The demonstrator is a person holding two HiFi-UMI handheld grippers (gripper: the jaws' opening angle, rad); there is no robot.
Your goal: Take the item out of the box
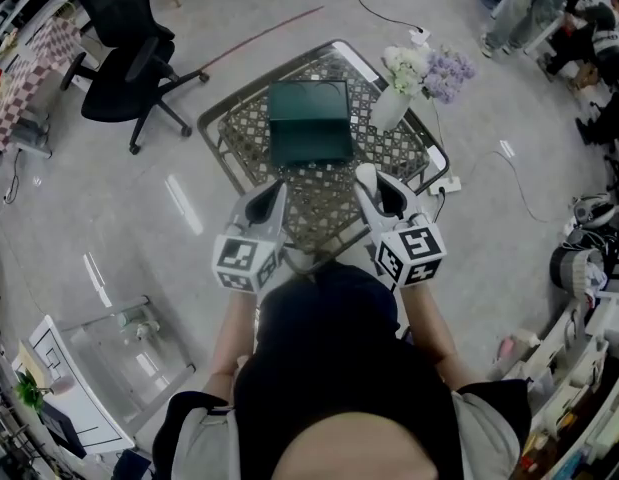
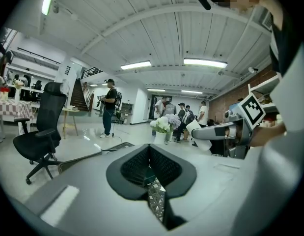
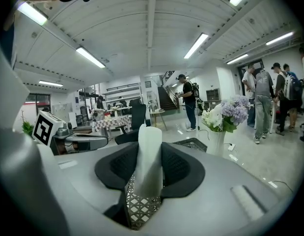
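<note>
Left tongs [image 2: 150, 154] seemingly closed, empty, above lattice table [image 2: 155, 203].

Metal lattice table [image 1: 329, 211], matt green box [image 1: 309, 123]

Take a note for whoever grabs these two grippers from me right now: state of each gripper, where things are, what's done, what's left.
Left gripper: jaws together, nothing between them, held over the near edge of the lattice table.
Right gripper: shut on the white item, held upright, apart from the box.
Green box: mid-table, beside the vase of flowers; the views don't show its inside.
Done: the item looks out of the box.
Left: probably set it down on the table and release it.
</note>
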